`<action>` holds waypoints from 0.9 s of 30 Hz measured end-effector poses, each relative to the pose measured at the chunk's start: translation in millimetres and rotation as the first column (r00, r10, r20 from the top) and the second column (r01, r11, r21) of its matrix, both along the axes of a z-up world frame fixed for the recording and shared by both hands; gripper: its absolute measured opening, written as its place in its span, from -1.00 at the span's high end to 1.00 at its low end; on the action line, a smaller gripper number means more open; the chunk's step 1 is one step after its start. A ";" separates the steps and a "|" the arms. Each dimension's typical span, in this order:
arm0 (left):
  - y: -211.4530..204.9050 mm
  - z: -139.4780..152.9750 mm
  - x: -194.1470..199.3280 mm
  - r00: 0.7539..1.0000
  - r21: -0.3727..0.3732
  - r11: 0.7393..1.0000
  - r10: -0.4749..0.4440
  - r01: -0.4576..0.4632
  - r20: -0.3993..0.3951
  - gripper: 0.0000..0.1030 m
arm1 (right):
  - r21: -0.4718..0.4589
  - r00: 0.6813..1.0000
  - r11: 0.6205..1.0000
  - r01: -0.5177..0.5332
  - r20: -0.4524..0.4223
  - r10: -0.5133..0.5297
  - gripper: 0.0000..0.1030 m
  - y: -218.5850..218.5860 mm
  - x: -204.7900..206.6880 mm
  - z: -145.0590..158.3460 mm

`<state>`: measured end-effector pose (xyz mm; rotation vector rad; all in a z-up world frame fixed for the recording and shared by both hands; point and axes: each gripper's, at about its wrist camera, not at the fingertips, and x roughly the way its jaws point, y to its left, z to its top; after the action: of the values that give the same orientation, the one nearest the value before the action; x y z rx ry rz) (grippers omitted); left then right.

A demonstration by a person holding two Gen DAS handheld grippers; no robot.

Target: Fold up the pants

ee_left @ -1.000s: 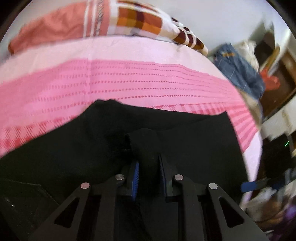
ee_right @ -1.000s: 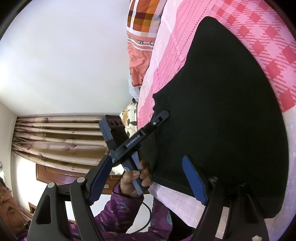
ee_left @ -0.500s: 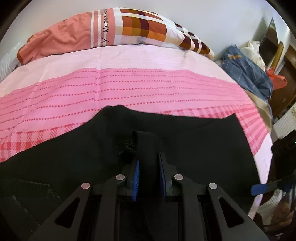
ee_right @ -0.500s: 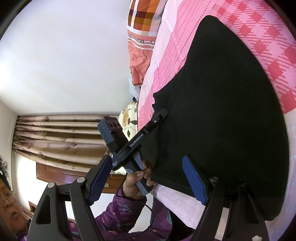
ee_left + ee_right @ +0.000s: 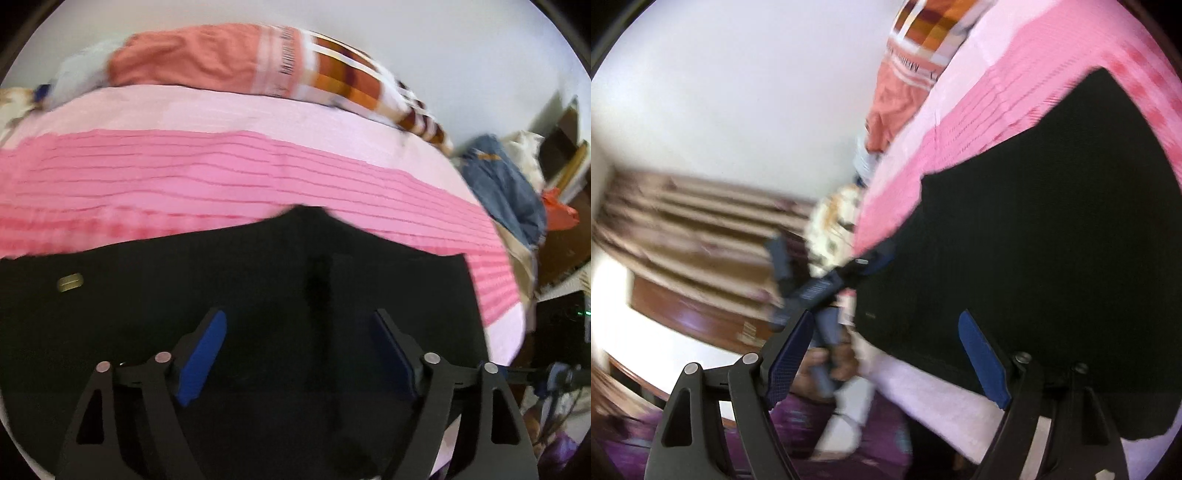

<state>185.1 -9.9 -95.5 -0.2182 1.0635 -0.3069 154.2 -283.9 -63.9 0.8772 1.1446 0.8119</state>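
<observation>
Both grippers are let go of the cloth: the left gripper has its jaws opening, nothing pinched between them, poised over the black pants, while the right gripper, its jaws also opening, hangs at the near hem with nothing between its pads. These pants lie spread flat on the pink bedspread, below the pillow. They look soft, limp and light (likely to sag and crease when lifted), so pinching a doubled edge or corner near the hem seems the surest hold.
</observation>
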 end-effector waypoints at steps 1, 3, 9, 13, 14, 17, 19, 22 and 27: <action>7.9 0.9 -4.2 1.000 0.031 0.999 0.017 -0.017 0.004 -0.56 | -0.025 1.000 0.999 -0.024 0.016 0.024 -0.54 9.9 0.5 0.8; 23.7 2.9 -11.6 0.998 0.116 0.992 0.052 -0.054 0.023 -0.56 | -0.143 0.992 0.984 -0.105 0.051 0.114 -0.54 38.9 1.8 1.3; 58.0 6.5 -27.2 0.992 0.312 0.942 0.103 -0.123 0.079 -0.56 | -0.365 0.958 0.900 -0.239 0.062 0.279 -0.44 91.8 -2.1 -6.4; 66.4 12.5 -35.2 0.987 0.393 0.909 0.092 -0.137 0.131 -0.64 | -0.304 0.964 0.934 -0.185 0.129 0.233 -0.44 88.3 1.9 17.9; 67.0 13.9 -37.4 0.985 0.412 0.900 0.088 -0.141 0.146 -0.66 | -0.294 0.967 0.941 -0.167 0.137 0.215 -0.44 86.1 4.9 22.7; 67.7 16.7 -40.7 0.983 0.459 0.877 0.068 -0.142 0.173 -0.73 | -0.250 0.978 0.959 -0.137 0.121 0.171 -0.44 81.4 10.1 25.7; 69.6 17.1 -41.2 0.982 0.474 0.869 0.064 -0.144 0.180 -0.74 | -0.234 0.984 0.964 -0.126 0.095 0.152 -0.44 80.4 11.0 22.8; 72.9 16.9 -41.4 0.982 0.471 0.870 0.066 -0.145 0.180 -0.74 | -0.233 0.990 0.966 -0.113 0.059 0.130 -0.44 79.1 11.8 14.8; 77.9 13.5 -39.5 0.982 0.468 0.871 0.072 -0.147 0.174 -0.74 | -0.241 0.991 0.964 -0.115 0.034 0.127 -0.44 84.2 6.8 11.7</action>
<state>145.6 68.1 -82.0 0.1906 0.9404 0.0508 161.0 -199.6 -52.2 0.5892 1.2325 0.7724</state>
